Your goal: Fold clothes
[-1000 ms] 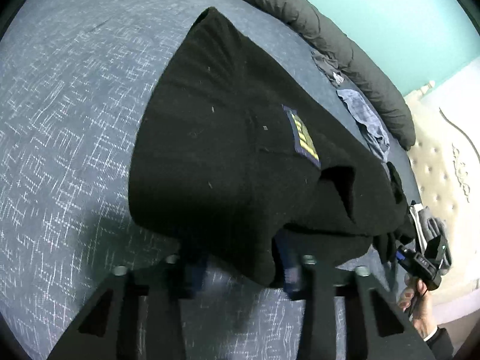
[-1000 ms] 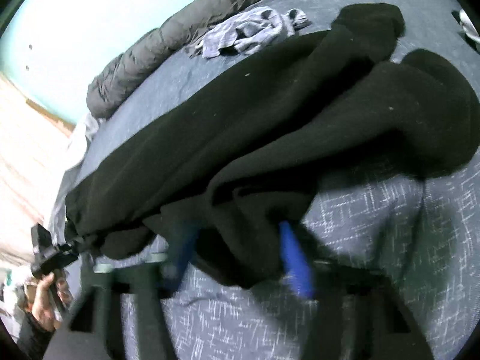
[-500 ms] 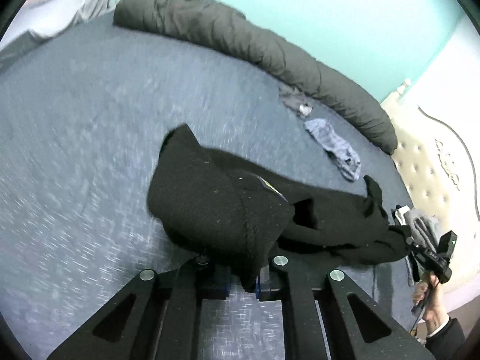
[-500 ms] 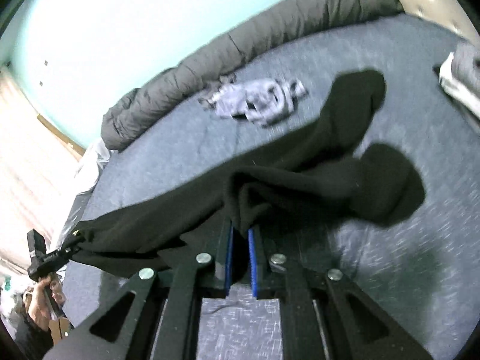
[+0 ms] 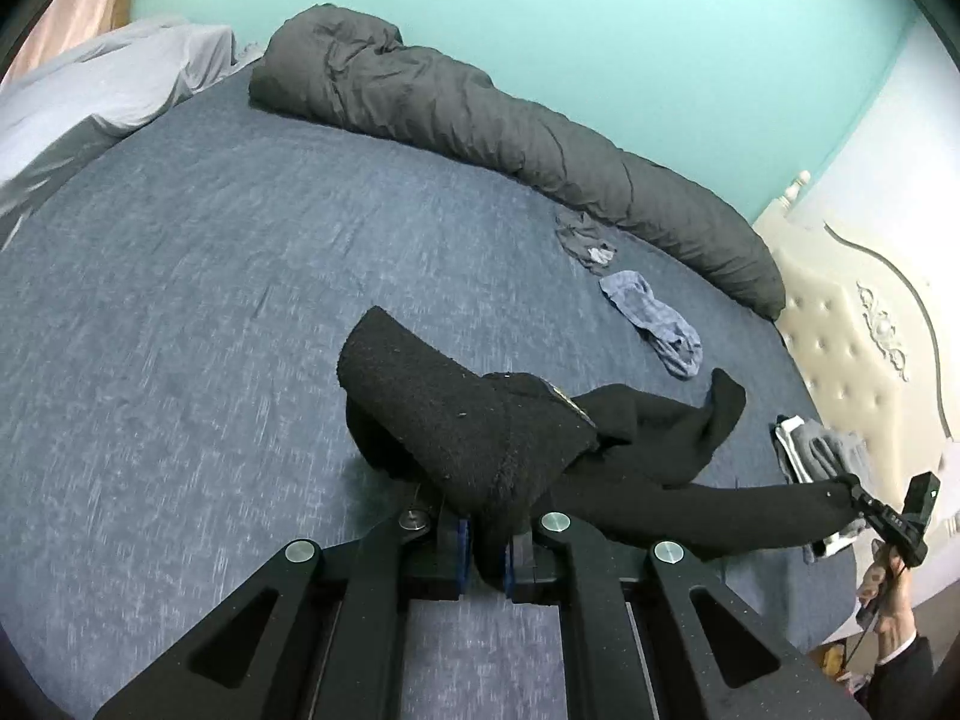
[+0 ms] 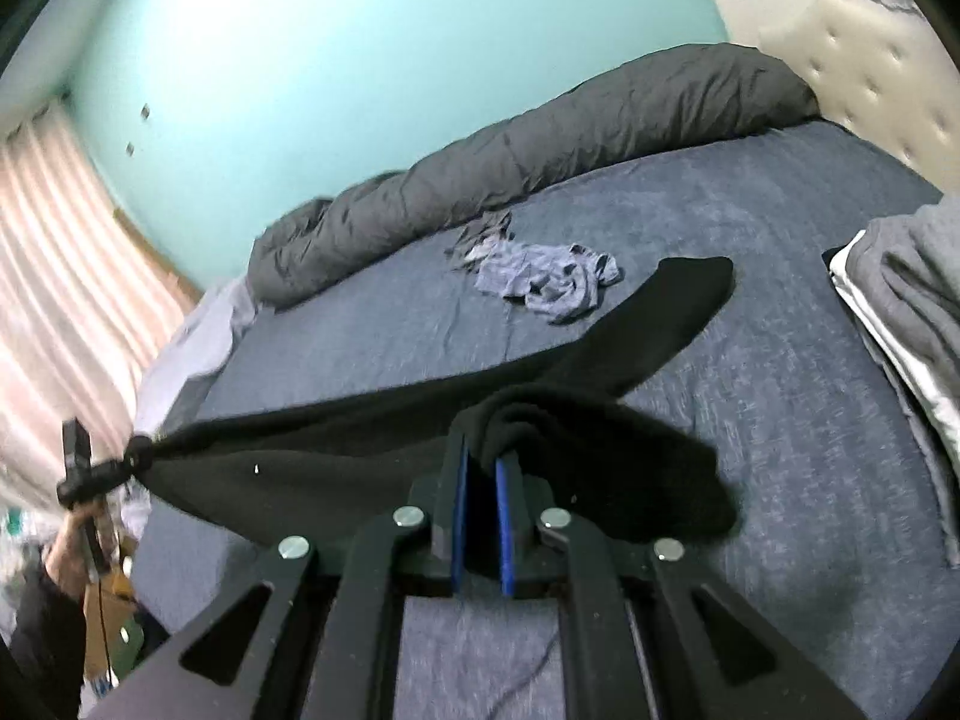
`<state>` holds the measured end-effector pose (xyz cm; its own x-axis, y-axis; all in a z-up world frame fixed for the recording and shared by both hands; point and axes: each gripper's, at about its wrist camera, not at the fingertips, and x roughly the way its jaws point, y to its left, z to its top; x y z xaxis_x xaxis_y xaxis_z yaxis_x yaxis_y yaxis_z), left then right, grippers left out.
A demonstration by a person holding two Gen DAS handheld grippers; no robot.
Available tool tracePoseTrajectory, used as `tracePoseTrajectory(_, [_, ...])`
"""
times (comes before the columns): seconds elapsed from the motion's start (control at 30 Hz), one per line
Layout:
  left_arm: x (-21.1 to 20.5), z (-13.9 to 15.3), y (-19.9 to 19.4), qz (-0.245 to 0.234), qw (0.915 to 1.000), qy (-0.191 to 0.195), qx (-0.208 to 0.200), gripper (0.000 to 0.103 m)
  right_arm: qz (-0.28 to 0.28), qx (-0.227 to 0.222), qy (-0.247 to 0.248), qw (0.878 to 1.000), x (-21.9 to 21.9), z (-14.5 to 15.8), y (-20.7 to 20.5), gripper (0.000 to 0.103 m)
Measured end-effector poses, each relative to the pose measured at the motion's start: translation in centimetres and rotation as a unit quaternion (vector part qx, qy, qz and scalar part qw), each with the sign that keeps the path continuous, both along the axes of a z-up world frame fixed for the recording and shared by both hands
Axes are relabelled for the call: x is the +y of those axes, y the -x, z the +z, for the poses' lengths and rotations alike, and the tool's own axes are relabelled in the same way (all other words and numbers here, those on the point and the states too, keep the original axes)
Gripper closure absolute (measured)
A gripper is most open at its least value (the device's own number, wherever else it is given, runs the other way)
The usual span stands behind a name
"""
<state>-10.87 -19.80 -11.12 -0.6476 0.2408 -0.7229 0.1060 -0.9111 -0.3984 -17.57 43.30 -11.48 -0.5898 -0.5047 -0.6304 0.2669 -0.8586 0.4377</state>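
lifting now: both grippers, left (image 5: 485,546) and right (image 6: 480,468), have clamped the black garment (image 5: 480,432) and raised it (ends still trailing) off the bed (image 5: 180,300), ready for spreading.

Two hand-held grippers, left (image 5: 485,546) and right (image 6: 480,516). One black garment (image 5: 480,420) up between them. One rolled grey duvet (image 5: 480,120) on the one bed (image 5: 180,300). Two small crumpled garments, blue-grey (image 5: 654,315) and darker grey (image 5: 585,237). One folded pile (image 6: 900,300).
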Motion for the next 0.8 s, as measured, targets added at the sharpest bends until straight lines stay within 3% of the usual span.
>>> tracePoseTrajectory(0.07, [-0.2, -1.1, -0.7, 0.003, 0.9998, 0.005, -0.017, 0.096, 0.009, -0.015, -0.015, 1.000, -0.4, -1.2, -0.5, 0.095])
tracePoseTrajectory(0.23, [-1.1, -5.5, -1.5, 0.017, 0.9975, 0.022, -0.065, 0.094, 0.041, -0.073, -0.032, 0.996, -4.1, -7.6, -1.2, 0.095])
tracePoseTrajectory(0.33, [-1.9, -9.2, -1.7, 0.030, 0.9948, 0.003, -0.097, 0.083, 0.049, -0.102, -0.045, 0.993, -6.3, -11.0, -1.4, 0.091])
tracePoseTrajectory(0.4, [-2.4, -10.6, -1.9, 0.040, 0.9930, -0.003, -0.111, 0.063, 0.045, -0.119, -0.064, 0.990, -7.2, -13.2, -1.3, 0.091])
tracePoseTrajectory(0.43, [-2.7, -11.0, -2.1, 0.044, 0.9924, -0.002, -0.115, 0.059, 0.041, -0.126, -0.074, 0.988, -7.4, -13.8, -1.3, 0.088])
tracePoseTrajectory(0.5, [-3.6, -11.0, -2.5, 0.052, 0.9925, 0.002, -0.110, 0.053, 0.031, -0.132, -0.099, 0.986, -7.5, -14.3, -1.3, 0.072])
tracePoseTrajectory(0.53, [-4.1, -10.9, -2.8, 0.057, 0.9928, 0.003, -0.105, 0.050, 0.026, -0.130, -0.106, 0.985, -7.3, -14.1, -1.2, 0.059])
tracePoseTrajectory(0.57, [-4.7, -10.6, -3.0, 0.065, 0.9931, 0.004, -0.098, 0.049, 0.018, -0.124, -0.108, 0.986, -7.0, -13.6, -1.2, 0.055])
tracePoseTrajectory(0.8, [-7.3, -10.9, -2.8, 0.093, 0.9922, 0.003, -0.082, 0.046, -0.058, -0.061, -0.096, 0.992, -5.7, -9.8, -1.7, 0.053])
